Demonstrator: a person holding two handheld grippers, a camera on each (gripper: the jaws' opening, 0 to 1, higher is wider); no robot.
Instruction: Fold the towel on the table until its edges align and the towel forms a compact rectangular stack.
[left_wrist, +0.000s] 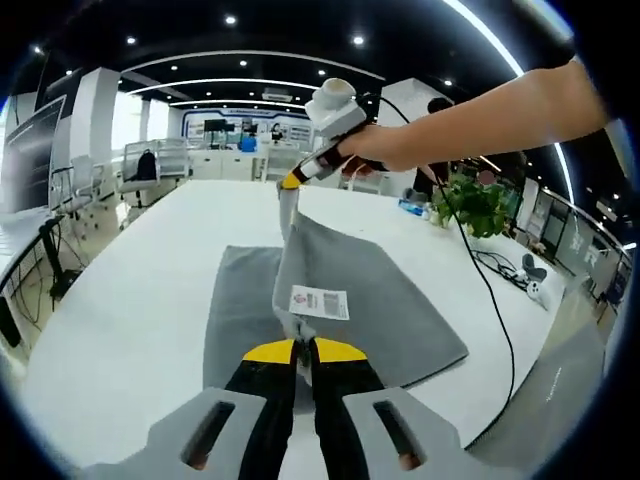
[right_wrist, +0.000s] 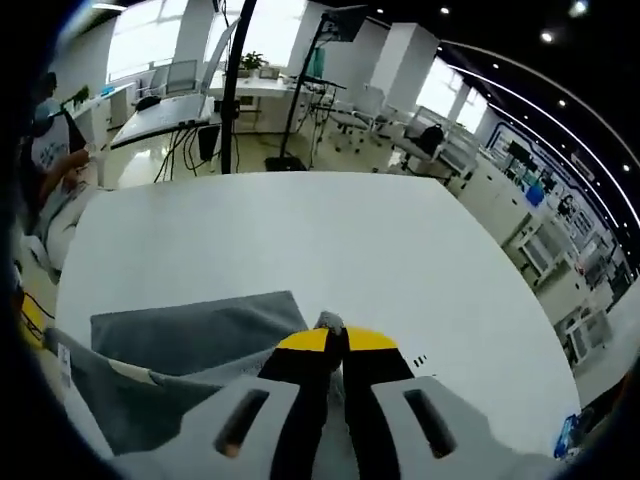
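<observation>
A grey towel (left_wrist: 400, 310) lies on the white table (left_wrist: 130, 300), with one edge lifted between the two grippers. My left gripper (left_wrist: 303, 345) is shut on the towel's near corner, just below a white label (left_wrist: 319, 302). The right gripper (left_wrist: 291, 181), held by a person's hand (left_wrist: 395, 145), pinches the far corner and holds it above the table. In the right gripper view the right gripper (right_wrist: 333, 335) is shut on a bit of grey cloth, and the towel (right_wrist: 190, 335) spreads to its left on the table (right_wrist: 300, 240).
A black cable (left_wrist: 480, 280) crosses the table's right side near a green potted plant (left_wrist: 475, 200). Office chairs (left_wrist: 140, 175) and desks stand beyond the table. A black stand (right_wrist: 232, 85) rises past the table's far edge, and a person (right_wrist: 45, 150) sits at the left.
</observation>
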